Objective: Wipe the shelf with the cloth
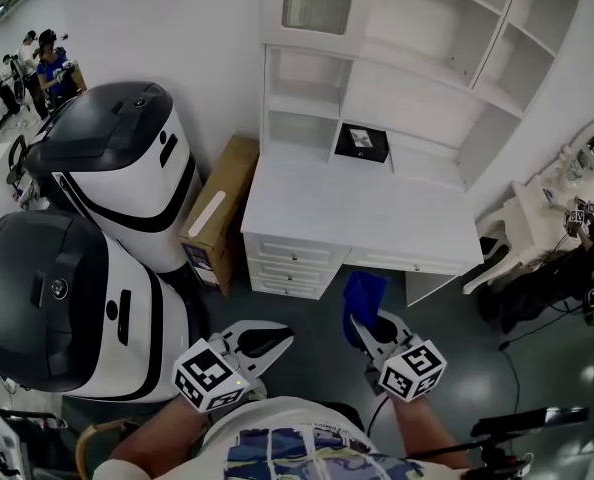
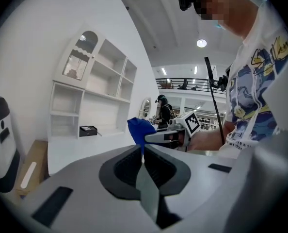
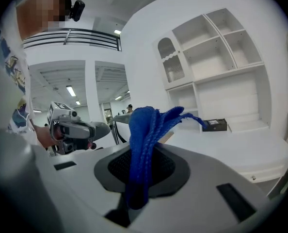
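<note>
The white shelf unit (image 1: 417, 68) stands on a white desk top (image 1: 367, 213) ahead of me; a small black box (image 1: 361, 143) sits in a lower bay. My right gripper (image 1: 362, 330) is shut on a blue cloth (image 1: 362, 293), held low in front of the desk's drawers. In the right gripper view the blue cloth (image 3: 146, 125) bunches up out of the jaws of the right gripper (image 3: 143, 154). My left gripper (image 1: 277, 340) hangs beside it to the left, apart from the desk. The left gripper (image 2: 143, 152) has its jaws together with nothing between them.
Two large white-and-black machines (image 1: 127, 158) (image 1: 47, 298) stand at the left. A cardboard box (image 1: 220, 208) leans between them and the desk's drawers (image 1: 292, 263). White furniture (image 1: 537, 218) and dark cables sit at the right. People stand far off at the upper left.
</note>
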Demonstrator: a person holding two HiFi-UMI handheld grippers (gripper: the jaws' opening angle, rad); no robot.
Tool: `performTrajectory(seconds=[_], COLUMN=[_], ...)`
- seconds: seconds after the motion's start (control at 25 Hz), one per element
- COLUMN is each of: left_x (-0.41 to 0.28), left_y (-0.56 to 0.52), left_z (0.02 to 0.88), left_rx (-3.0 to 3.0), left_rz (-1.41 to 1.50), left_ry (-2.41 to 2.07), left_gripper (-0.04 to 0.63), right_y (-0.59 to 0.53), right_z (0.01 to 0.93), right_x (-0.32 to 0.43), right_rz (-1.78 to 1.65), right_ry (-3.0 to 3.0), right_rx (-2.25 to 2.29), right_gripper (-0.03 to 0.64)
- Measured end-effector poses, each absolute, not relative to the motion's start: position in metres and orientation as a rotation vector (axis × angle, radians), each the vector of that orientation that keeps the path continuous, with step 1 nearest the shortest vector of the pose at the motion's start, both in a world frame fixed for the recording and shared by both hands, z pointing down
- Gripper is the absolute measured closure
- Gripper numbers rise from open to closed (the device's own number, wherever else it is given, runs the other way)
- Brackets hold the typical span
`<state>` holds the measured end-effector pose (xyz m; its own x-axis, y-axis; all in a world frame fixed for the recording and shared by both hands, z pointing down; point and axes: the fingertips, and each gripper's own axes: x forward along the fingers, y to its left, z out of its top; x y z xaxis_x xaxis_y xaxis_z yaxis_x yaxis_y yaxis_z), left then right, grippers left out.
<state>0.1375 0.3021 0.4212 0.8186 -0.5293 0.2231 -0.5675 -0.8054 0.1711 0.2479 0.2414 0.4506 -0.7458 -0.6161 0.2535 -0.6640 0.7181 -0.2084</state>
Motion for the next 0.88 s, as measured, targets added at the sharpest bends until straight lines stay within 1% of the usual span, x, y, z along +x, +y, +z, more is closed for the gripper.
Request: performTrajectory(seconds=[0.16,0.32,0.56,0.88], left_x=[0.098,0.073,0.062,0.047], left_y=[0.286,0.266,0.215,0.112], left_z=[0.419,0.421,0.420,0.408], left_rx=[2.765,2.738,2.735,2.693], left_rz=[0.234,0.188,0.168,0.231], left_ry=[-0.867,-0.877,-0.902,-1.024], left_gripper=[0.566,0.566,0.566,0.566], right_y=[0.219,0.197,0.136,0.001], right_z=[0.441,0.435,0.431,0.420], right_x=[0.206,0.178,0.159,0.117], right_rz=[0.410,0.383,0.357,0.337], right_ry=[-2.753,-2.748,-2.770,-2.872], right_rx=[1.019,1.001,0.976,0.834], right_gripper=[0.549,0.549,0.549,0.549])
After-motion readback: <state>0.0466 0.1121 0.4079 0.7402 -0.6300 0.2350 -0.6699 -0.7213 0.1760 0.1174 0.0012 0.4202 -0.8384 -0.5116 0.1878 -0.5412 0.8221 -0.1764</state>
